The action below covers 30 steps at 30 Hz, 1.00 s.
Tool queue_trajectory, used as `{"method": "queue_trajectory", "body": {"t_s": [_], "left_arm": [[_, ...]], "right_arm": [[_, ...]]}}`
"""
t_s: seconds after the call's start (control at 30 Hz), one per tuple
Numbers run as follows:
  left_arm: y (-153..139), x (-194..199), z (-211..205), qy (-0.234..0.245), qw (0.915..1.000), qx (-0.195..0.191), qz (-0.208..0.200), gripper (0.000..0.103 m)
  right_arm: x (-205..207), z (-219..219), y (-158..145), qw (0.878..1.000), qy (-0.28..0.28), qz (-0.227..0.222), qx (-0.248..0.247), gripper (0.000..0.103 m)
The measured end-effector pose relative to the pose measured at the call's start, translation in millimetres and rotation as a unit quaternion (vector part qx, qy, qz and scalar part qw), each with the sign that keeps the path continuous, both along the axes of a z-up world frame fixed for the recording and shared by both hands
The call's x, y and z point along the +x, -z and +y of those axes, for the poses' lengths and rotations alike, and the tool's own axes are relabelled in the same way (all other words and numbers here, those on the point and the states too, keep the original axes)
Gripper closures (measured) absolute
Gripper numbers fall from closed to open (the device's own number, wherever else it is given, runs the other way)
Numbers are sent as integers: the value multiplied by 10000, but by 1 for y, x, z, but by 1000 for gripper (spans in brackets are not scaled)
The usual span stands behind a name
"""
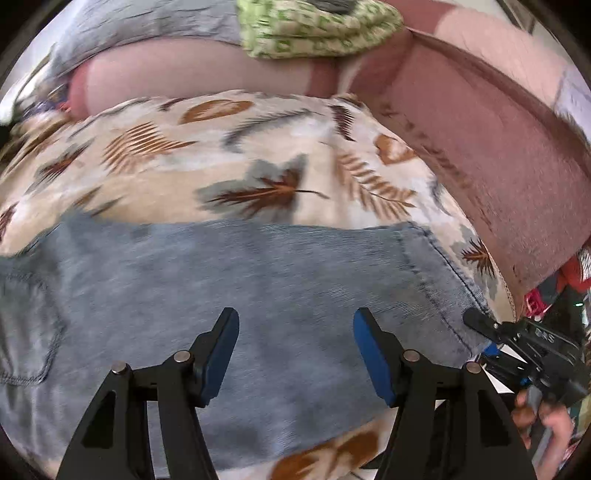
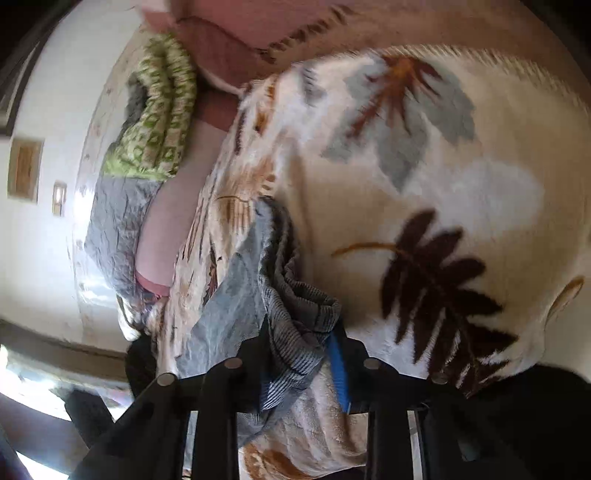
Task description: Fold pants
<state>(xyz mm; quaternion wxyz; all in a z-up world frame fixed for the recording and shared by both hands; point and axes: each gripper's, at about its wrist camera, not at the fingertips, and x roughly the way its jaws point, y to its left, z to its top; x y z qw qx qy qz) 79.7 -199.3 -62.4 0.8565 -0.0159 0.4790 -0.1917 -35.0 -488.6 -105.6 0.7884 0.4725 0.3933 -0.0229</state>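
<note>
Spread over the bed is a cream blanket printed with brown and grey leaves, with a pink sheet beyond it and a green patterned cloth bundled at the far edge. From the left wrist camera, the pants, pale blue denim, lie flat across the blanket with their long axis running left to right; a back pocket shows at the near left, a stitched hem at the right. The left gripper hovers over the middle of the denim, jaws parted wide with nothing between them. At the right end of the pants the right gripper reaches in at the hem corner, a hand behind it.

From the right wrist camera, blurred and tilted, the right gripper has its jaws narrowed on a bunched fold of the pants, the blue pad pressed against the cloth. The rest of the denim trails away to the left.

My read is that the right hand owns the hem end, so the fold would travel along the long axis toward the pocket end, where the free left gripper is nearer.
</note>
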Motion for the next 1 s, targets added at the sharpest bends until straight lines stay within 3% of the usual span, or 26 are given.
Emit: {"method": "queue_trajectory", "body": {"t_s": [0.1,0.13,0.17,0.2,0.23,0.3,0.43,0.47,0.5,0.53,0.57,0.6,0.73,0.77,0.9,1.0], "left_arm": [[11,7,-27,-10,9986,503,-188,38],[22,11,-35,-69,9963,846,-131,38],[47,20,-48,19,9886,1481,274,37],[51,19,-52,93,9862,1645,150,35],[46,15,-52,101,9853,1702,-117,34],[38,12,-54,290,9832,1802,-83,34],[13,-4,-28,97,9916,1241,-361,34],[19,-5,-25,-4,9895,1407,-321,34],[30,-3,-26,39,9872,1590,-153,34],[49,1,-30,233,9830,1814,182,31],[55,0,-31,244,9822,1861,-52,20],[54,0,-31,178,9799,1977,-198,18],[50,7,-21,188,9859,1658,126,20],[46,8,-12,211,9897,1404,200,23],[20,6,38,-244,9980,567,157,29],[-9,-7,117,-1004,9947,134,-156,29]], "right_arm": [[3,10,-19,9982,-114,-132,-574,77],[4,12,-20,9972,-169,-111,-723,77],[7,13,-17,9965,-229,-13,-809,77],[10,11,-8,9979,-200,107,-606,74],[10,9,-2,9987,-180,158,-443,72],[10,4,5,9994,-224,133,-227,67],[12,-2,11,9997,-223,97,-9,63],[13,-2,11,9997,-242,96,-20,63],[16,-2,9,9993,-306,144,-155,70],[19,0,6,9989,-339,184,-280,72],[22,5,-1,9980,-417,201,-435,75],[27,9,-9,9969,-455,211,-604,75],[41,44,-67,9854,-803,-122,-1495,76],[45,55,-81,9817,-902,-229,-1664,76],[64,136,-142,9512,-1624,-919,-2459,76],[73,206,-162,9227,-2268,-1298,-2836,76]]}}
